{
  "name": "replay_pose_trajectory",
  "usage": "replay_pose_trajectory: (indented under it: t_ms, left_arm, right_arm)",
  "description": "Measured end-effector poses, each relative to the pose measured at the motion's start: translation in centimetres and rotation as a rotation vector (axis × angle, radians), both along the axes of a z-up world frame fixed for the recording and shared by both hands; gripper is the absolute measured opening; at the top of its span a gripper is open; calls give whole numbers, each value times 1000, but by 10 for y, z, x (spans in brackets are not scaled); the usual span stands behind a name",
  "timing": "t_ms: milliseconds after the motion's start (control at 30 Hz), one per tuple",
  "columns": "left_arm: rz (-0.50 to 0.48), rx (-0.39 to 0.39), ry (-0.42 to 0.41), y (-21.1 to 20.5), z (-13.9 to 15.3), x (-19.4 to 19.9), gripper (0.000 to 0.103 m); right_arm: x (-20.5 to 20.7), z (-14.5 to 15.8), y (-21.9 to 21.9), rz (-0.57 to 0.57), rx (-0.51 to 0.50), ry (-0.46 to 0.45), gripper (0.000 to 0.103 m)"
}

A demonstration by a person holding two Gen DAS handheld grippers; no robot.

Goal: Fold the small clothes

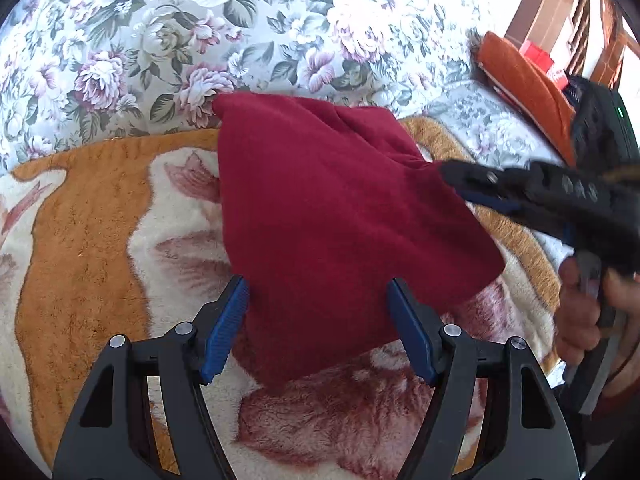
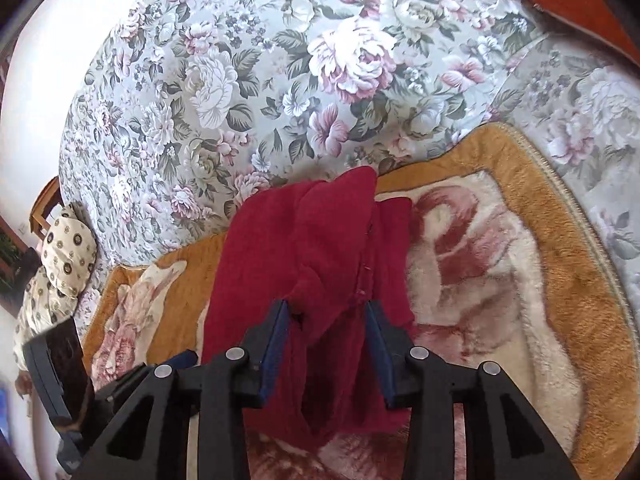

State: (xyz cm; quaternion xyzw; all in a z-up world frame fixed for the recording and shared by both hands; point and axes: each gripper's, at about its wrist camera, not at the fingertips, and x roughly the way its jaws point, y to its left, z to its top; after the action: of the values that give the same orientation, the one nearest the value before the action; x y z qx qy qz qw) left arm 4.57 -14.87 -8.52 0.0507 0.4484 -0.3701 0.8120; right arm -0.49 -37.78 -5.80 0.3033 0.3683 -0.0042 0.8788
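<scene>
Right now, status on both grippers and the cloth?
Left gripper open, jaws astride the red cloth. Right gripper jaws apart around a bunched edge, grip uncertain. Cloth on the blanket. Nothing in the way.

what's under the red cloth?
The red cloth lies on the orange-and-cream plush blanket, over a floral bedsheet. Whatever sits directly beneath the cloth is covered and cannot be seen.

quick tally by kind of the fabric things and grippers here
Red garment: 1
Plush orange-and-cream blanket: 1
Floral bedspread: 1
Orange cushion: 1
Patterned cream pillow: 1
Grippers: 2, the left gripper and the right gripper
Total: 7
</scene>
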Motion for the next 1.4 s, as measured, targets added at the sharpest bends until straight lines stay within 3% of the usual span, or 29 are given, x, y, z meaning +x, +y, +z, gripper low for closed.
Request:
replay_pose_trajectory:
  t_ms: [33,133,200,267,333,400,500,600,667,833,900,967,1167,1333,1400]
  left_arm:
    - [-5,11,-2,-1,-2,-1,72]
    - [-16,17,18,-2,-8,1,72]
    - [-18,23,36,-3,-13,4,72]
    - [-17,32,44,-6,-18,5,72]
    - [-13,40,33,-6,-19,4,72]
    - [-7,28,38,-5,-17,4,72]
    - [3,20,50,-4,-18,6,72]
    - [10,26,41,-5,-20,5,72]
    - [14,29,37,-6,-20,4,72]
    - [15,29,34,-5,-20,4,73]
    - [12,31,42,-5,-21,5,74]
    - [13,36,47,-5,-22,5,74]
    - [18,30,60,-2,-19,5,74]
    - [24,29,38,0,-14,4,74]
    - [24,22,43,2,-13,5,74]
  right_arm:
    - [4,-2,1,3,4,10,14]
    - [-6,0,16,20,-184,31,14]
    - [-9,-10,21,19,-273,85,7]
    - [-6,-31,18,38,-271,150,7]
    - [-10,-34,13,38,-251,145,6]
    - [-20,-20,0,-2,-193,80,6]
    - [-38,3,-15,-101,-215,-23,6]
    - [-46,22,-4,-58,-206,-158,9]
    - [-41,27,15,0,-251,-181,12]
    - [-7,10,48,108,-293,-86,13]
    - [8,-11,47,98,-306,27,12]
    - [8,-31,36,94,-229,78,10]
    - [-1,-21,36,112,-243,38,11]
    - [-16,3,36,106,-249,-90,14]
    - [-12,0,38,102,-290,-60,16]
